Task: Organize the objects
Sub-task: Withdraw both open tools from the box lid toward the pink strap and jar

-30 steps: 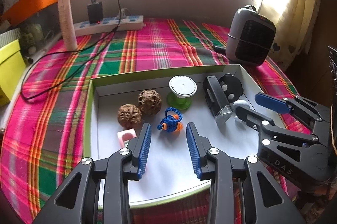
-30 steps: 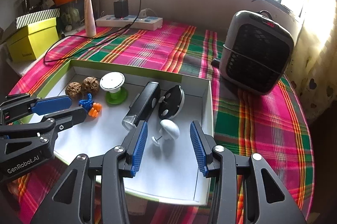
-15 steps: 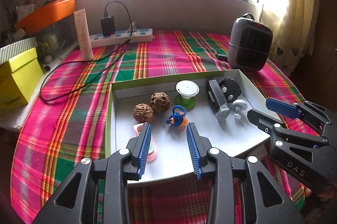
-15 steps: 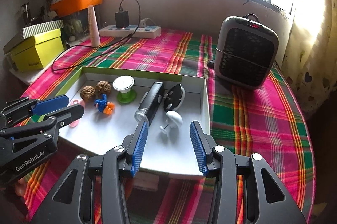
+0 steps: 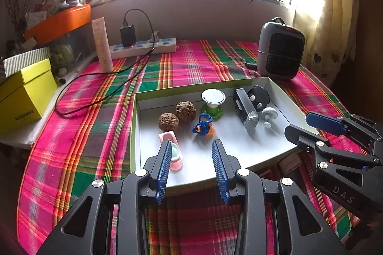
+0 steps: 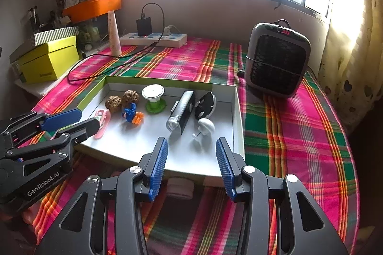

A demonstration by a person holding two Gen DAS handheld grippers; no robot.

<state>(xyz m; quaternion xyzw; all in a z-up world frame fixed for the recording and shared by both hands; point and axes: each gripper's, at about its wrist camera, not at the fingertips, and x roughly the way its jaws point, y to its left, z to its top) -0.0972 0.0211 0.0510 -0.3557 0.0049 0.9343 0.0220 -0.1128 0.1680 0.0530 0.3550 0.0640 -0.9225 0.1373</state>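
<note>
Both claws hang with their blue-padded fingers spread apart and nothing between them. The left claw [image 5: 191, 166] sits at the bottom centre of its frame, over the near edge of a shallow white tray [image 5: 239, 154] with a green rim, which rests on a surface covered in a pink and green plaid cloth [image 5: 79, 135]. The right claw [image 6: 191, 164] is at the bottom centre of its own frame, over the tray's near right part.

Inside the tray, from left to right across the left wrist view: a pink clip-like piece [image 5: 176, 154] partly hidden behind the left claw's finger, two walnuts [image 5: 177, 115] touching each other, a blue and orange knitted toy [image 5: 203, 127], a white-topped spool on a green base [image 5: 212, 103], a black flashlight [image 5: 245, 109], a round black disc [image 5: 259, 97] leaning at the far wall, and a white knob-shaped hook [image 5: 269, 115].

Beyond the tray, a grey heater [image 6: 276, 61] stands in the upper right, a white power strip [image 5: 143, 48] lies along the far wall, and a yellow box [image 5: 24, 92] sits at the left edge.
</note>
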